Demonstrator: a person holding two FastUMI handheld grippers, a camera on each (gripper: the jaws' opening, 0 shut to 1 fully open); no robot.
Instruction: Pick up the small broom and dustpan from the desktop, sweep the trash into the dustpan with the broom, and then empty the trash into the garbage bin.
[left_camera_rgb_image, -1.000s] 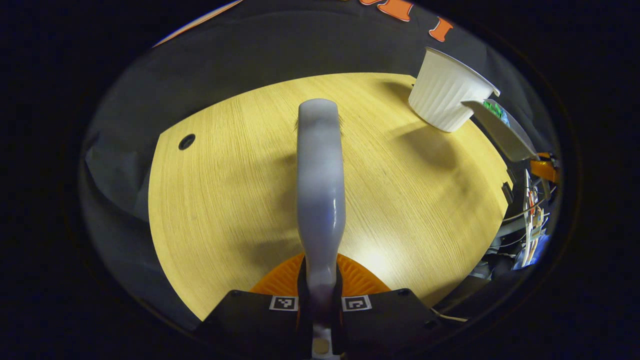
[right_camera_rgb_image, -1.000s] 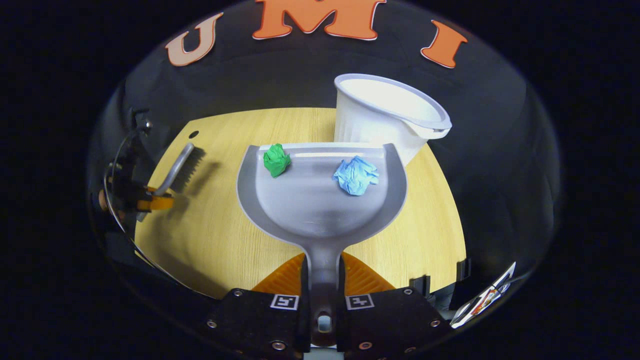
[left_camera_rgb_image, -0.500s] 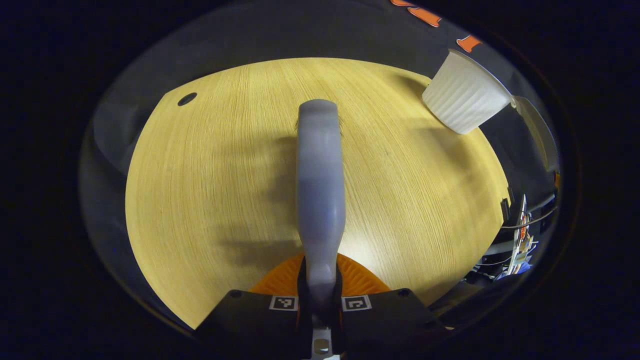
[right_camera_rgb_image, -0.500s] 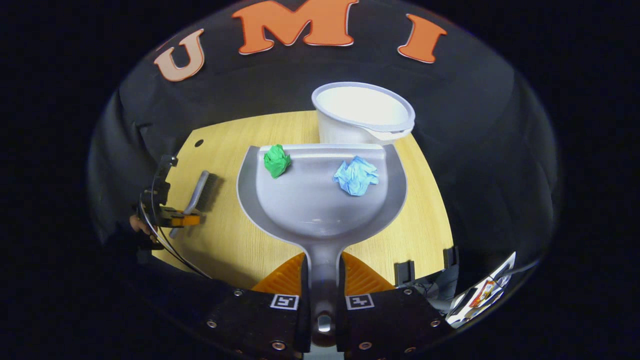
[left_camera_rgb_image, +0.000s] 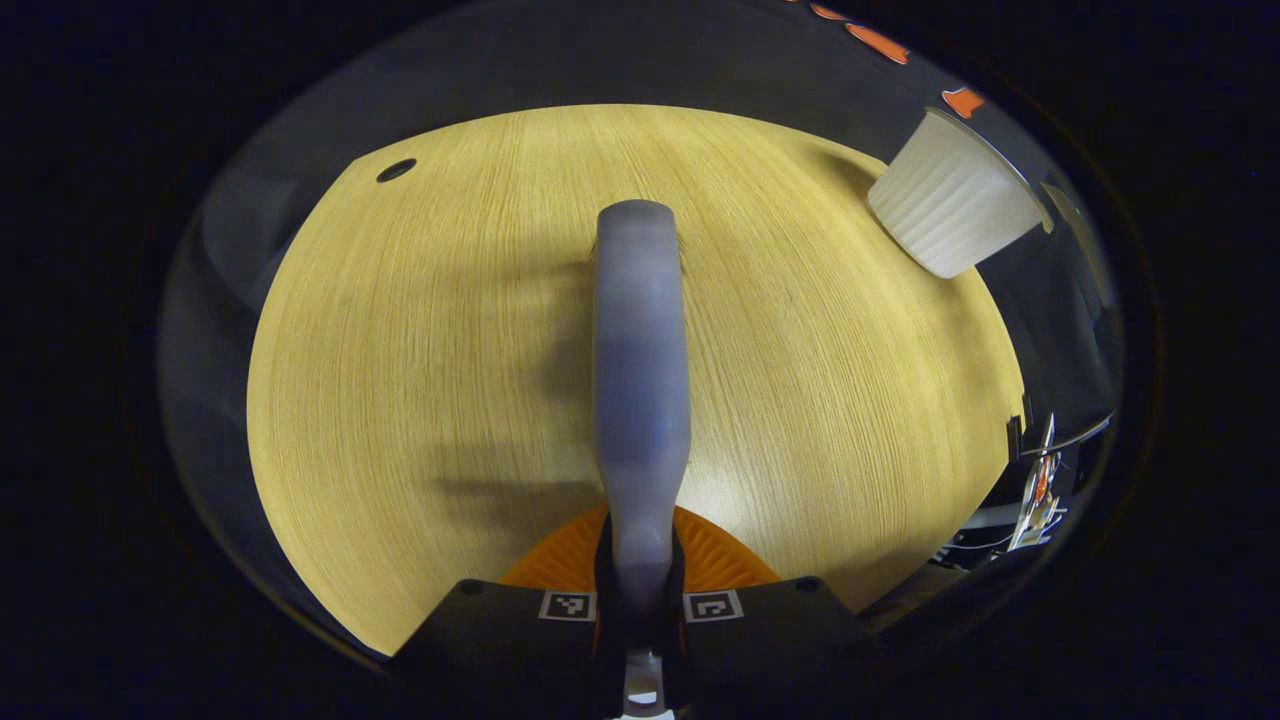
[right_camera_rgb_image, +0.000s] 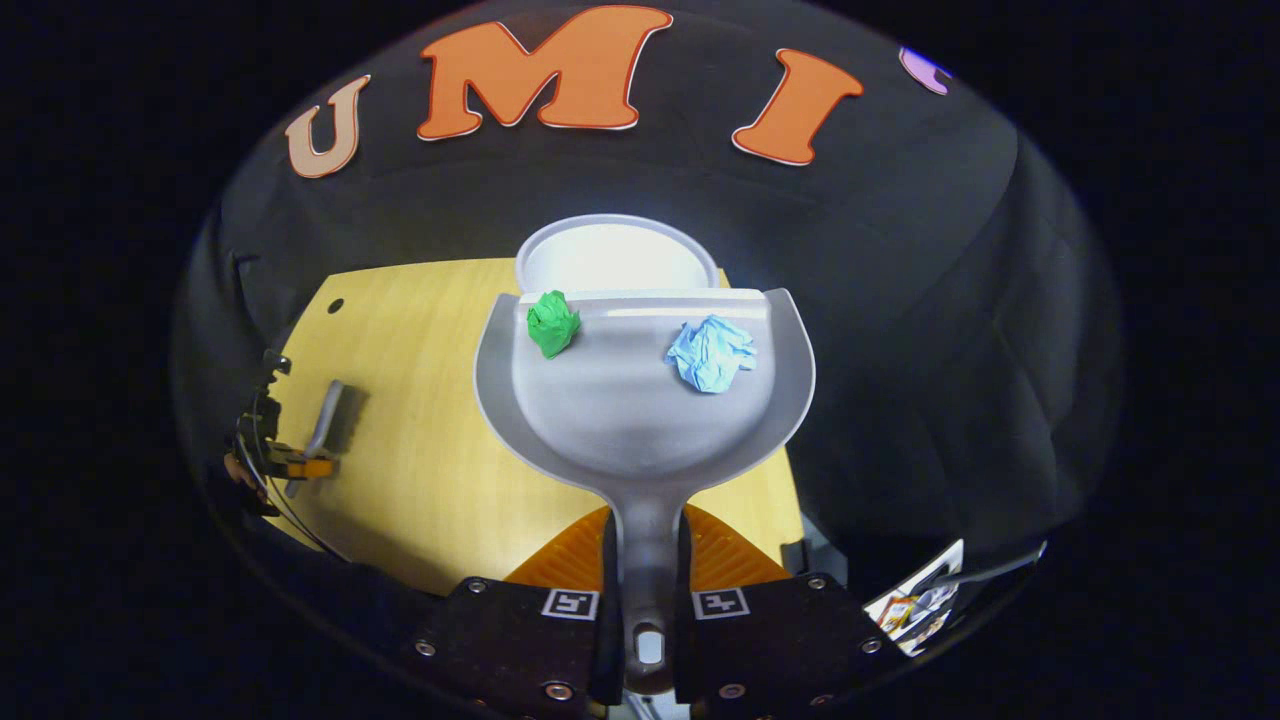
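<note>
Dustpan (right_camera_rgb_image: 640, 400), clamped in right gripper (right_camera_rgb_image: 645, 605), now reaches bin (right_camera_rgb_image: 615, 255).

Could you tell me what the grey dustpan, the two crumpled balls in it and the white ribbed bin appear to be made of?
The grey dustpan looks like moulded plastic: smooth, with a soft sheen. The green ball and blue ball look like crumpled paper, creased and matte. The white ribbed bin is probably thin plastic, judging by its fluted wall.

The right gripper (right_camera_rgb_image: 641, 600) has a black body with round screws at its corners, two small square black-and-white markers flanking the jaws, and an orange ribbed fan-shaped piece behind them. The left gripper (left_camera_rgb_image: 641, 600) looks alike.
</note>
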